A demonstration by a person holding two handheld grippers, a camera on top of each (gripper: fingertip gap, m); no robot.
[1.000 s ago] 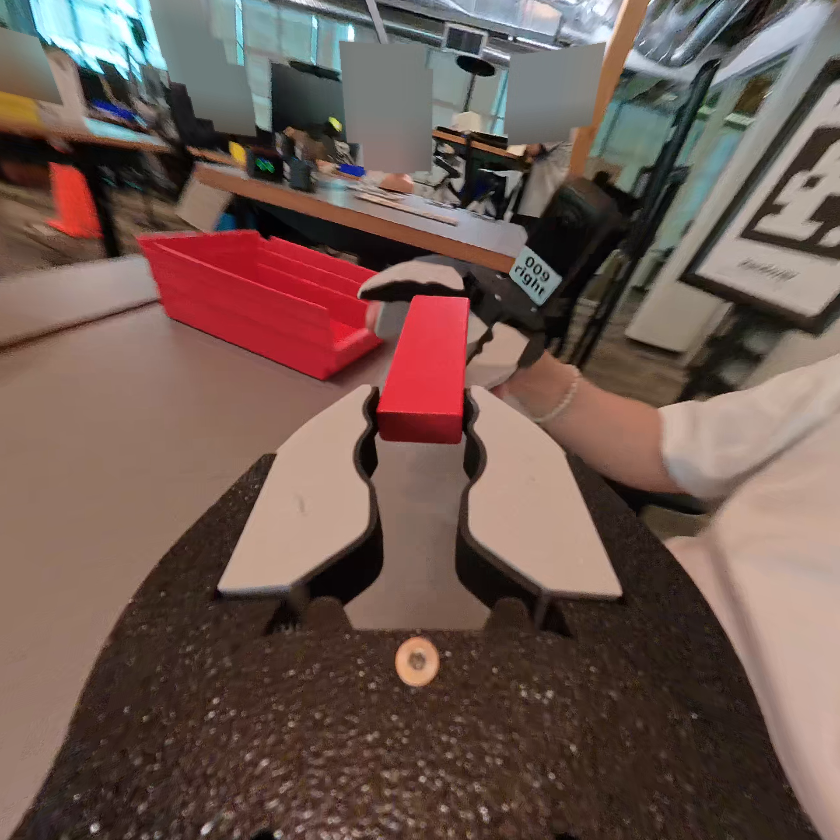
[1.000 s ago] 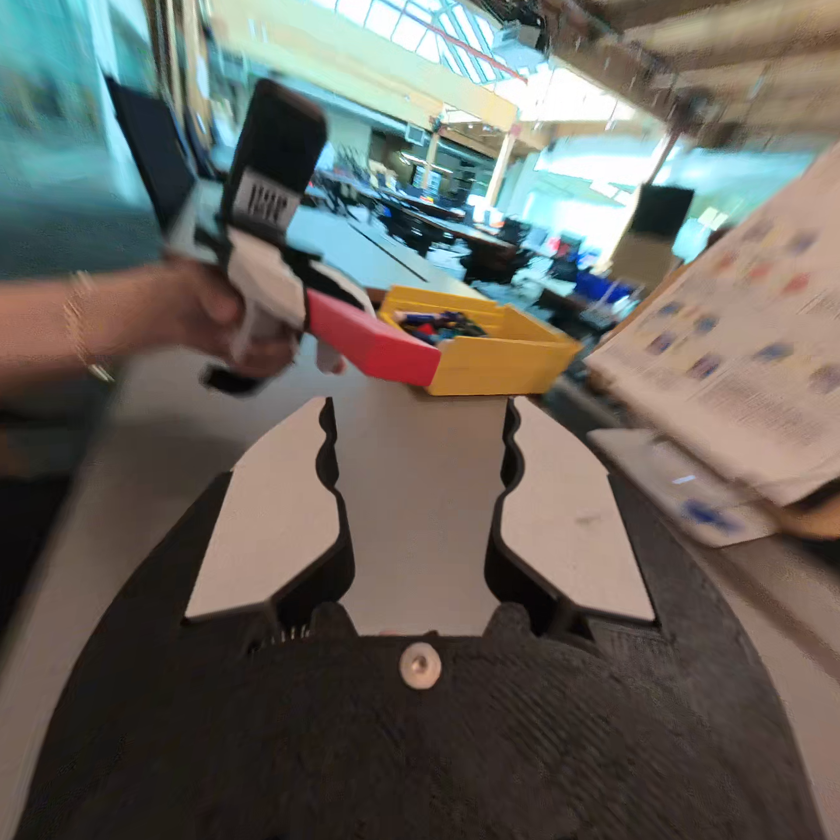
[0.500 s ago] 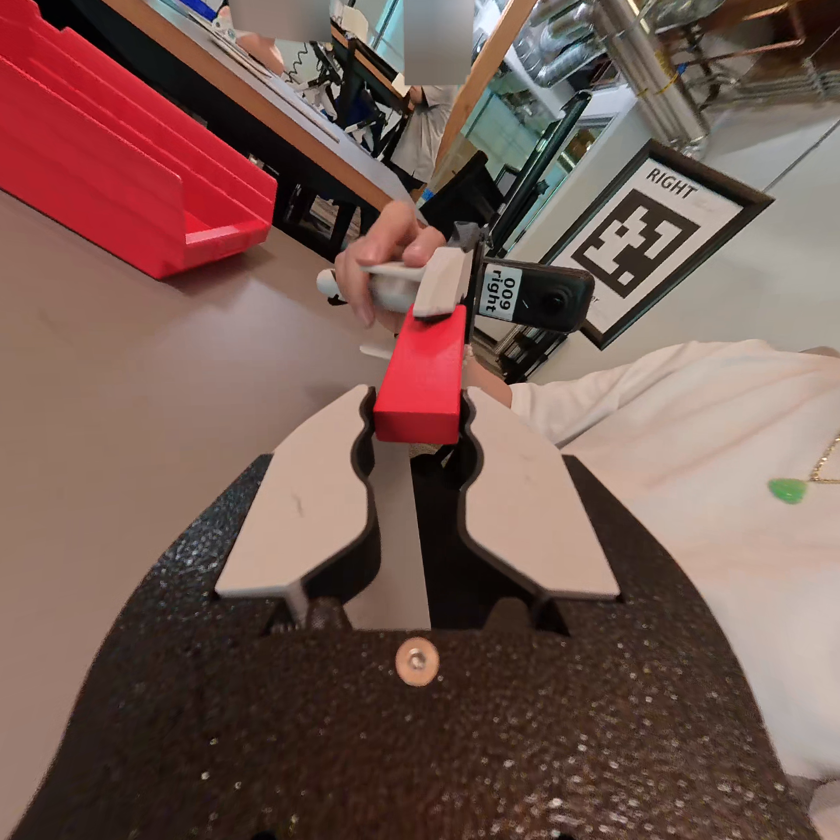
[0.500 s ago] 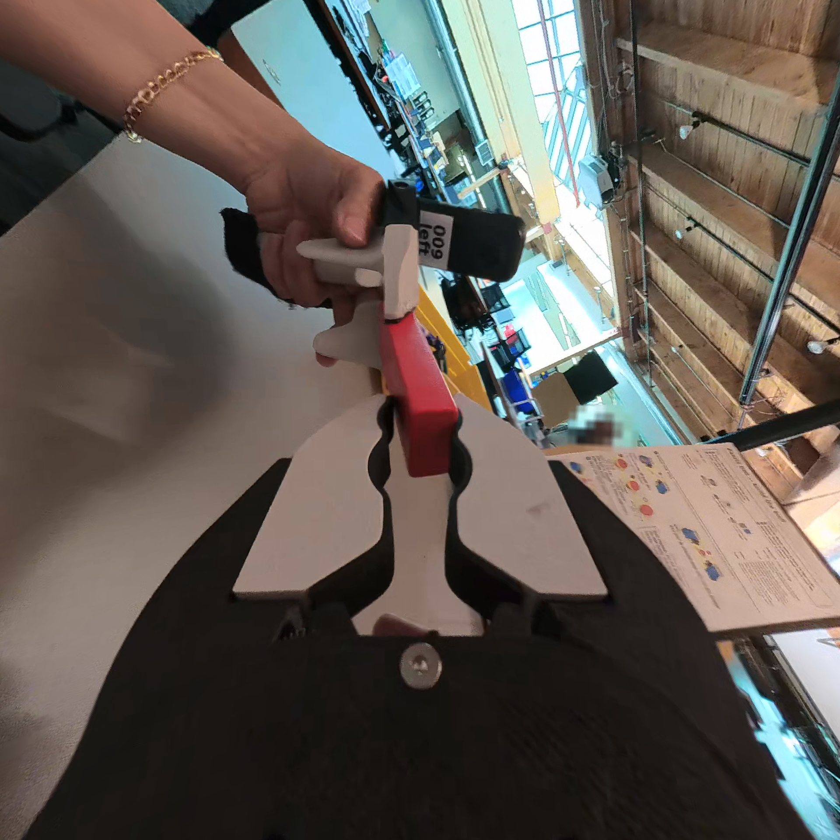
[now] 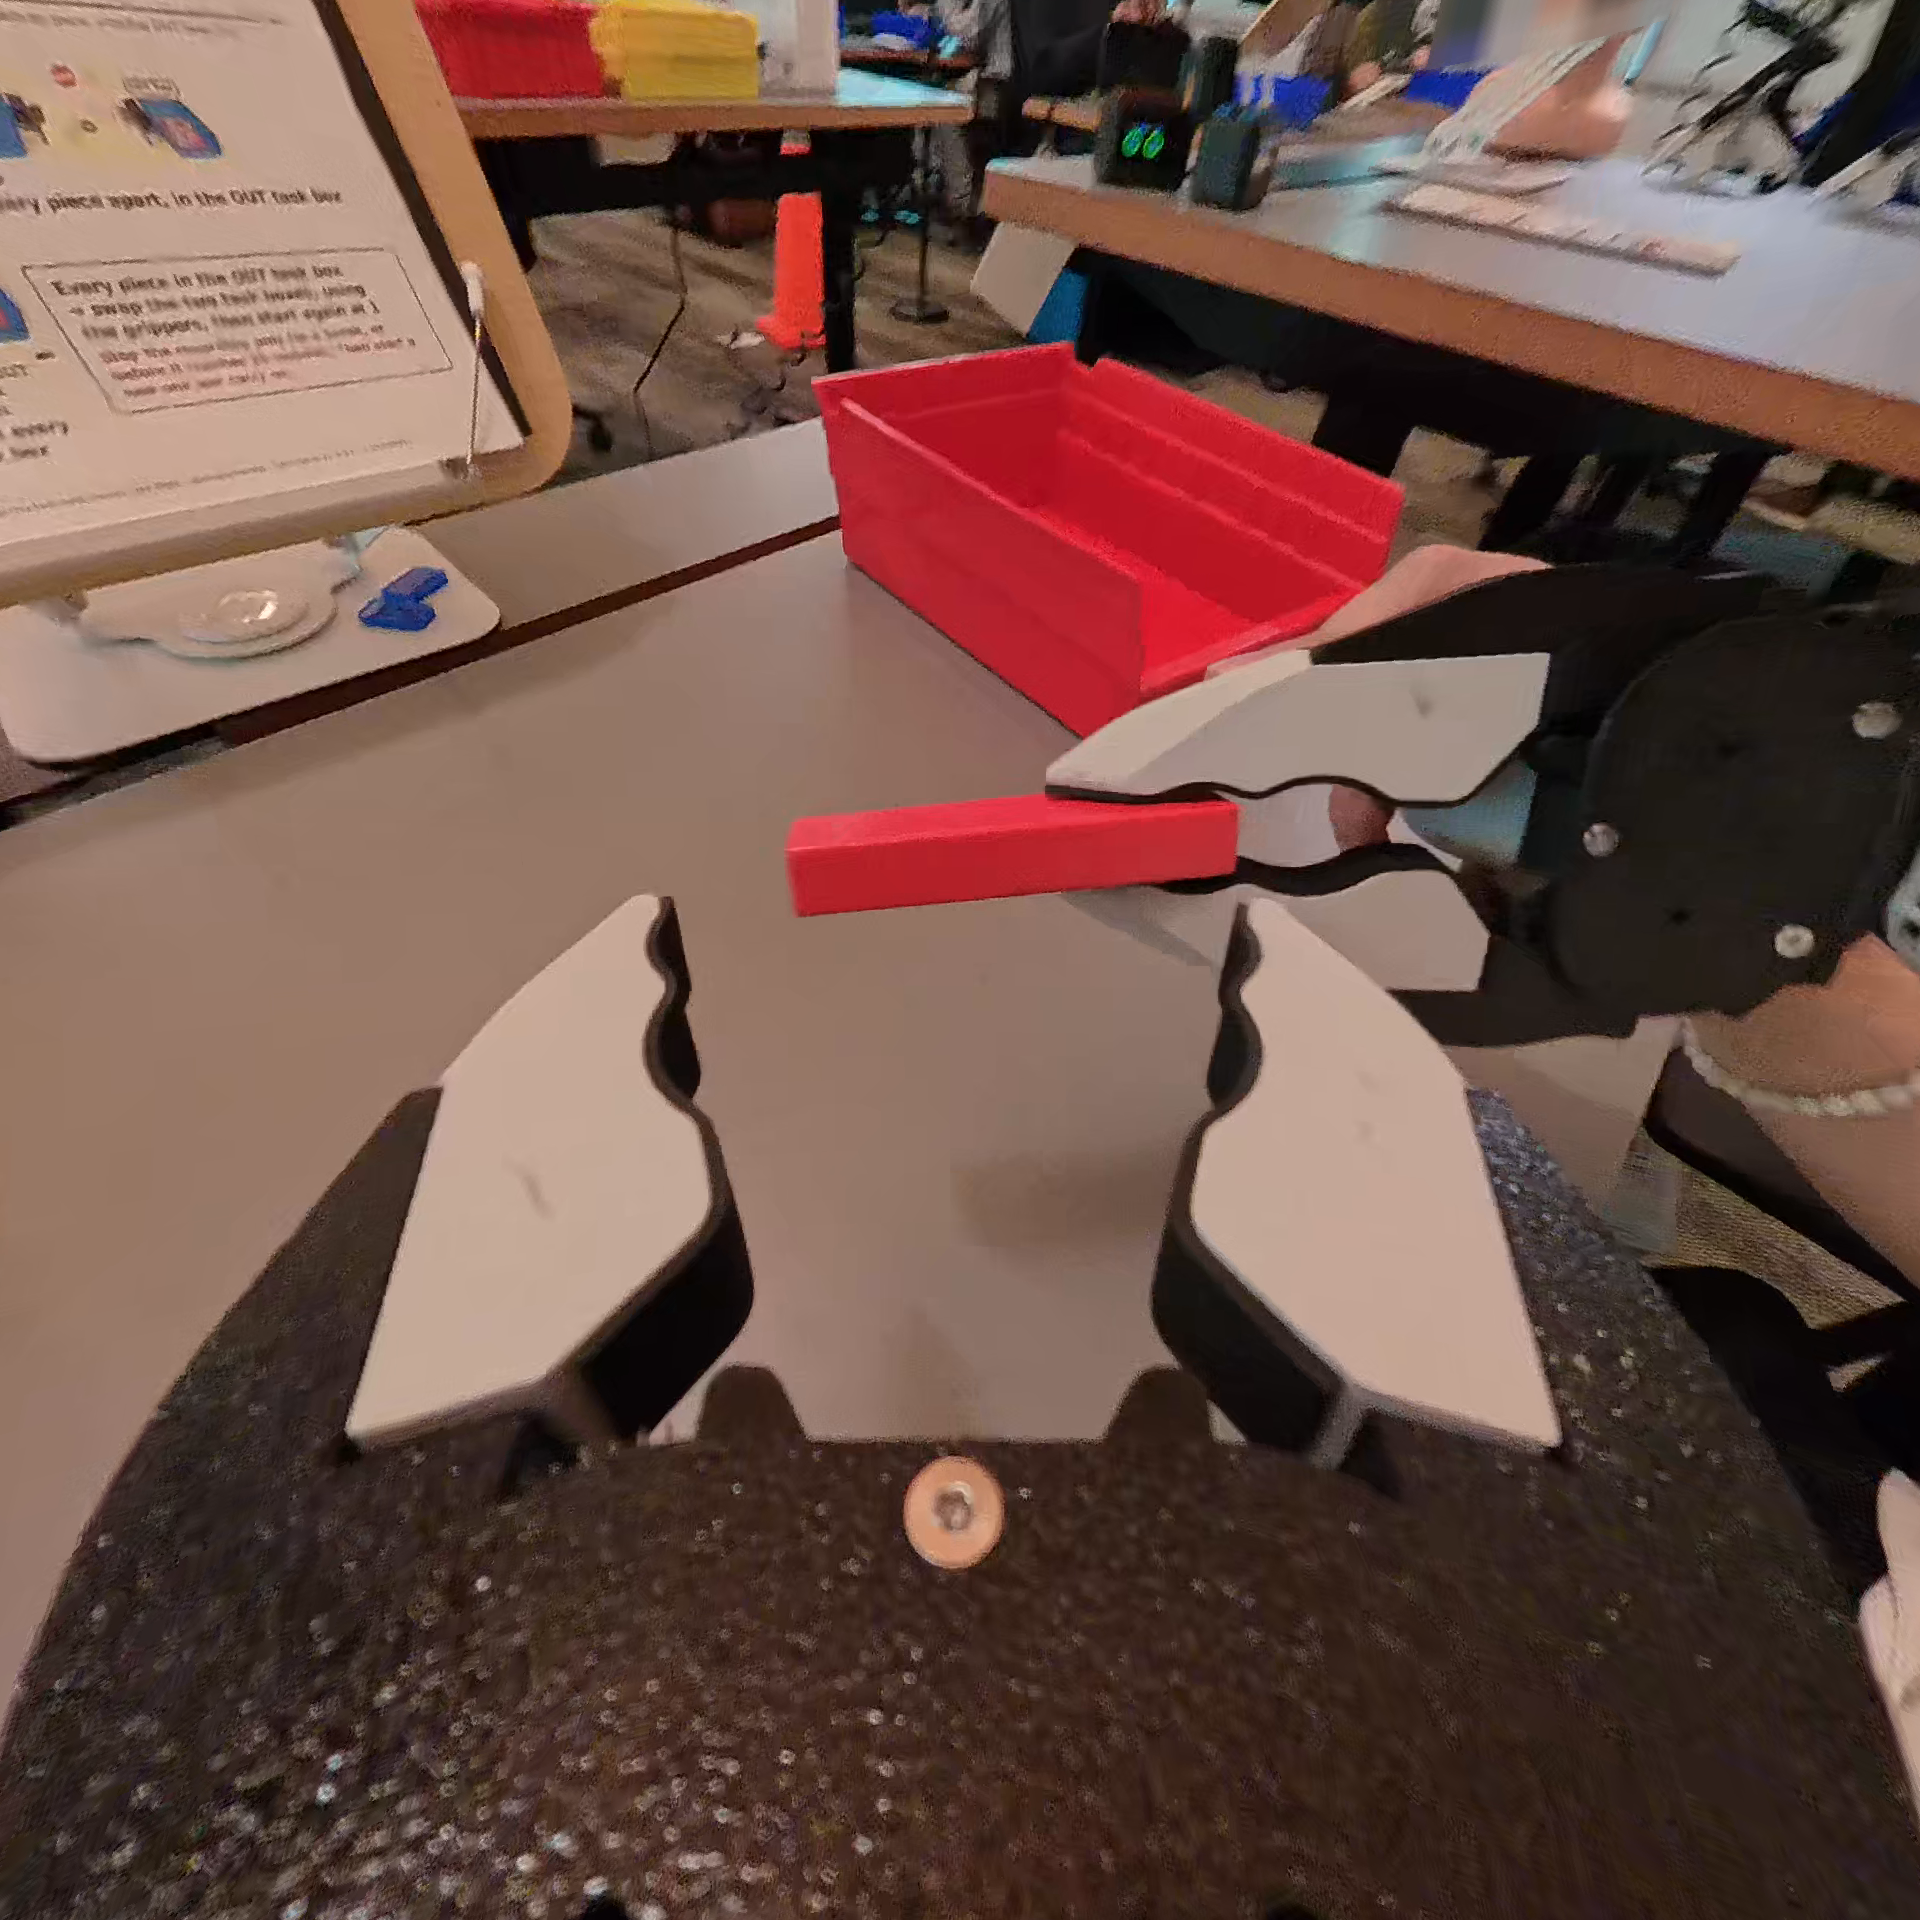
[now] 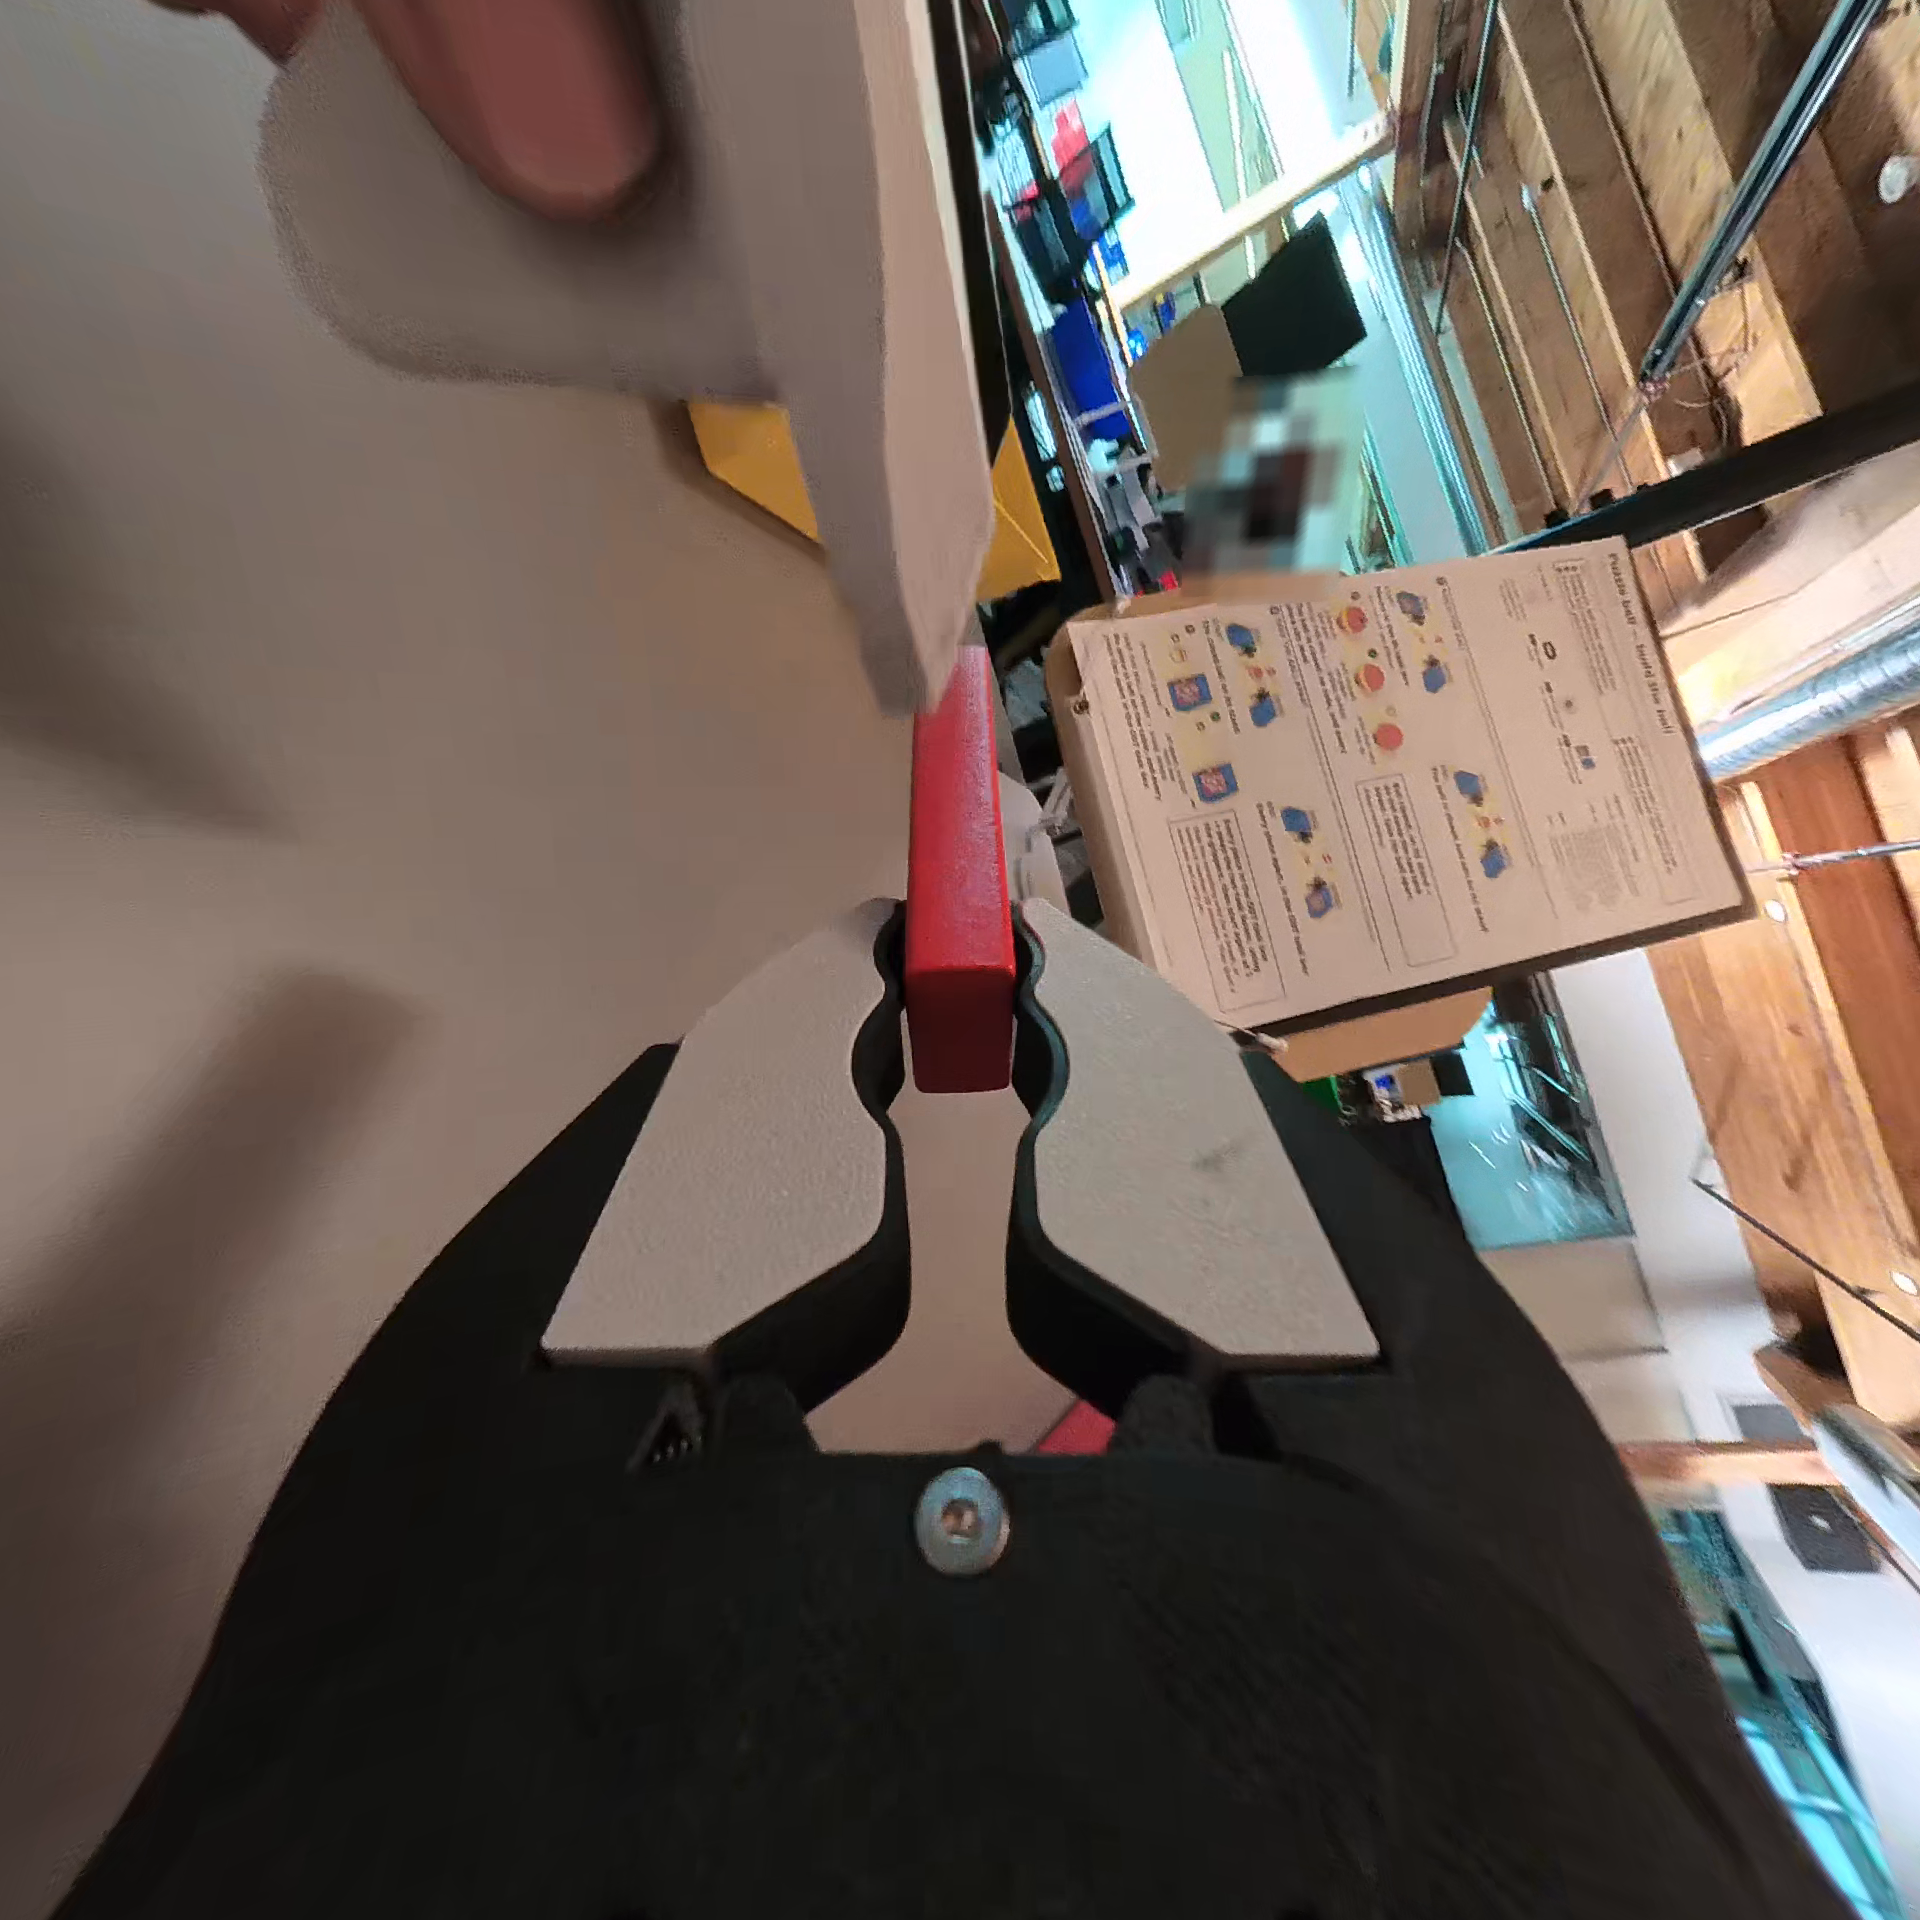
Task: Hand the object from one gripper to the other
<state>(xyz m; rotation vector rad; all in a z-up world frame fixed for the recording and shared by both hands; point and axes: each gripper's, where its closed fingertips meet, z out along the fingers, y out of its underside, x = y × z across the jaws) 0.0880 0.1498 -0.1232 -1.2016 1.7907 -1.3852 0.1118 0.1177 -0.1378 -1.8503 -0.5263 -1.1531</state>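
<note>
A long red block [image 5: 1013, 852] is held level above the grey table by my right gripper [image 5: 1143, 831], which reaches in from the right of the left wrist view and is shut on the block's right end. In the right wrist view the same red block [image 6: 958, 914] sits clamped between my right gripper's tips [image 6: 958, 940]. My left gripper [image 5: 951, 945] is open and empty, its fingers just below and in front of the block. One white finger of the left gripper [image 6: 894, 416] shows blurred close above the block in the right wrist view.
A red bin [image 5: 1091, 520] stands on the table behind the block. An instruction board on a stand [image 5: 208, 291] is at the far left and also shows in the right wrist view [image 6: 1382, 779]. A yellow bin [image 6: 758, 468] is partly hidden. Another desk [image 5: 1507, 270] lies beyond. There is about 5 cm between the tips of the two grippers.
Both grippers held the red block half a second ago. My left gripper has opened and let go, and has drawn back. My right gripper keeps hold of the block.
</note>
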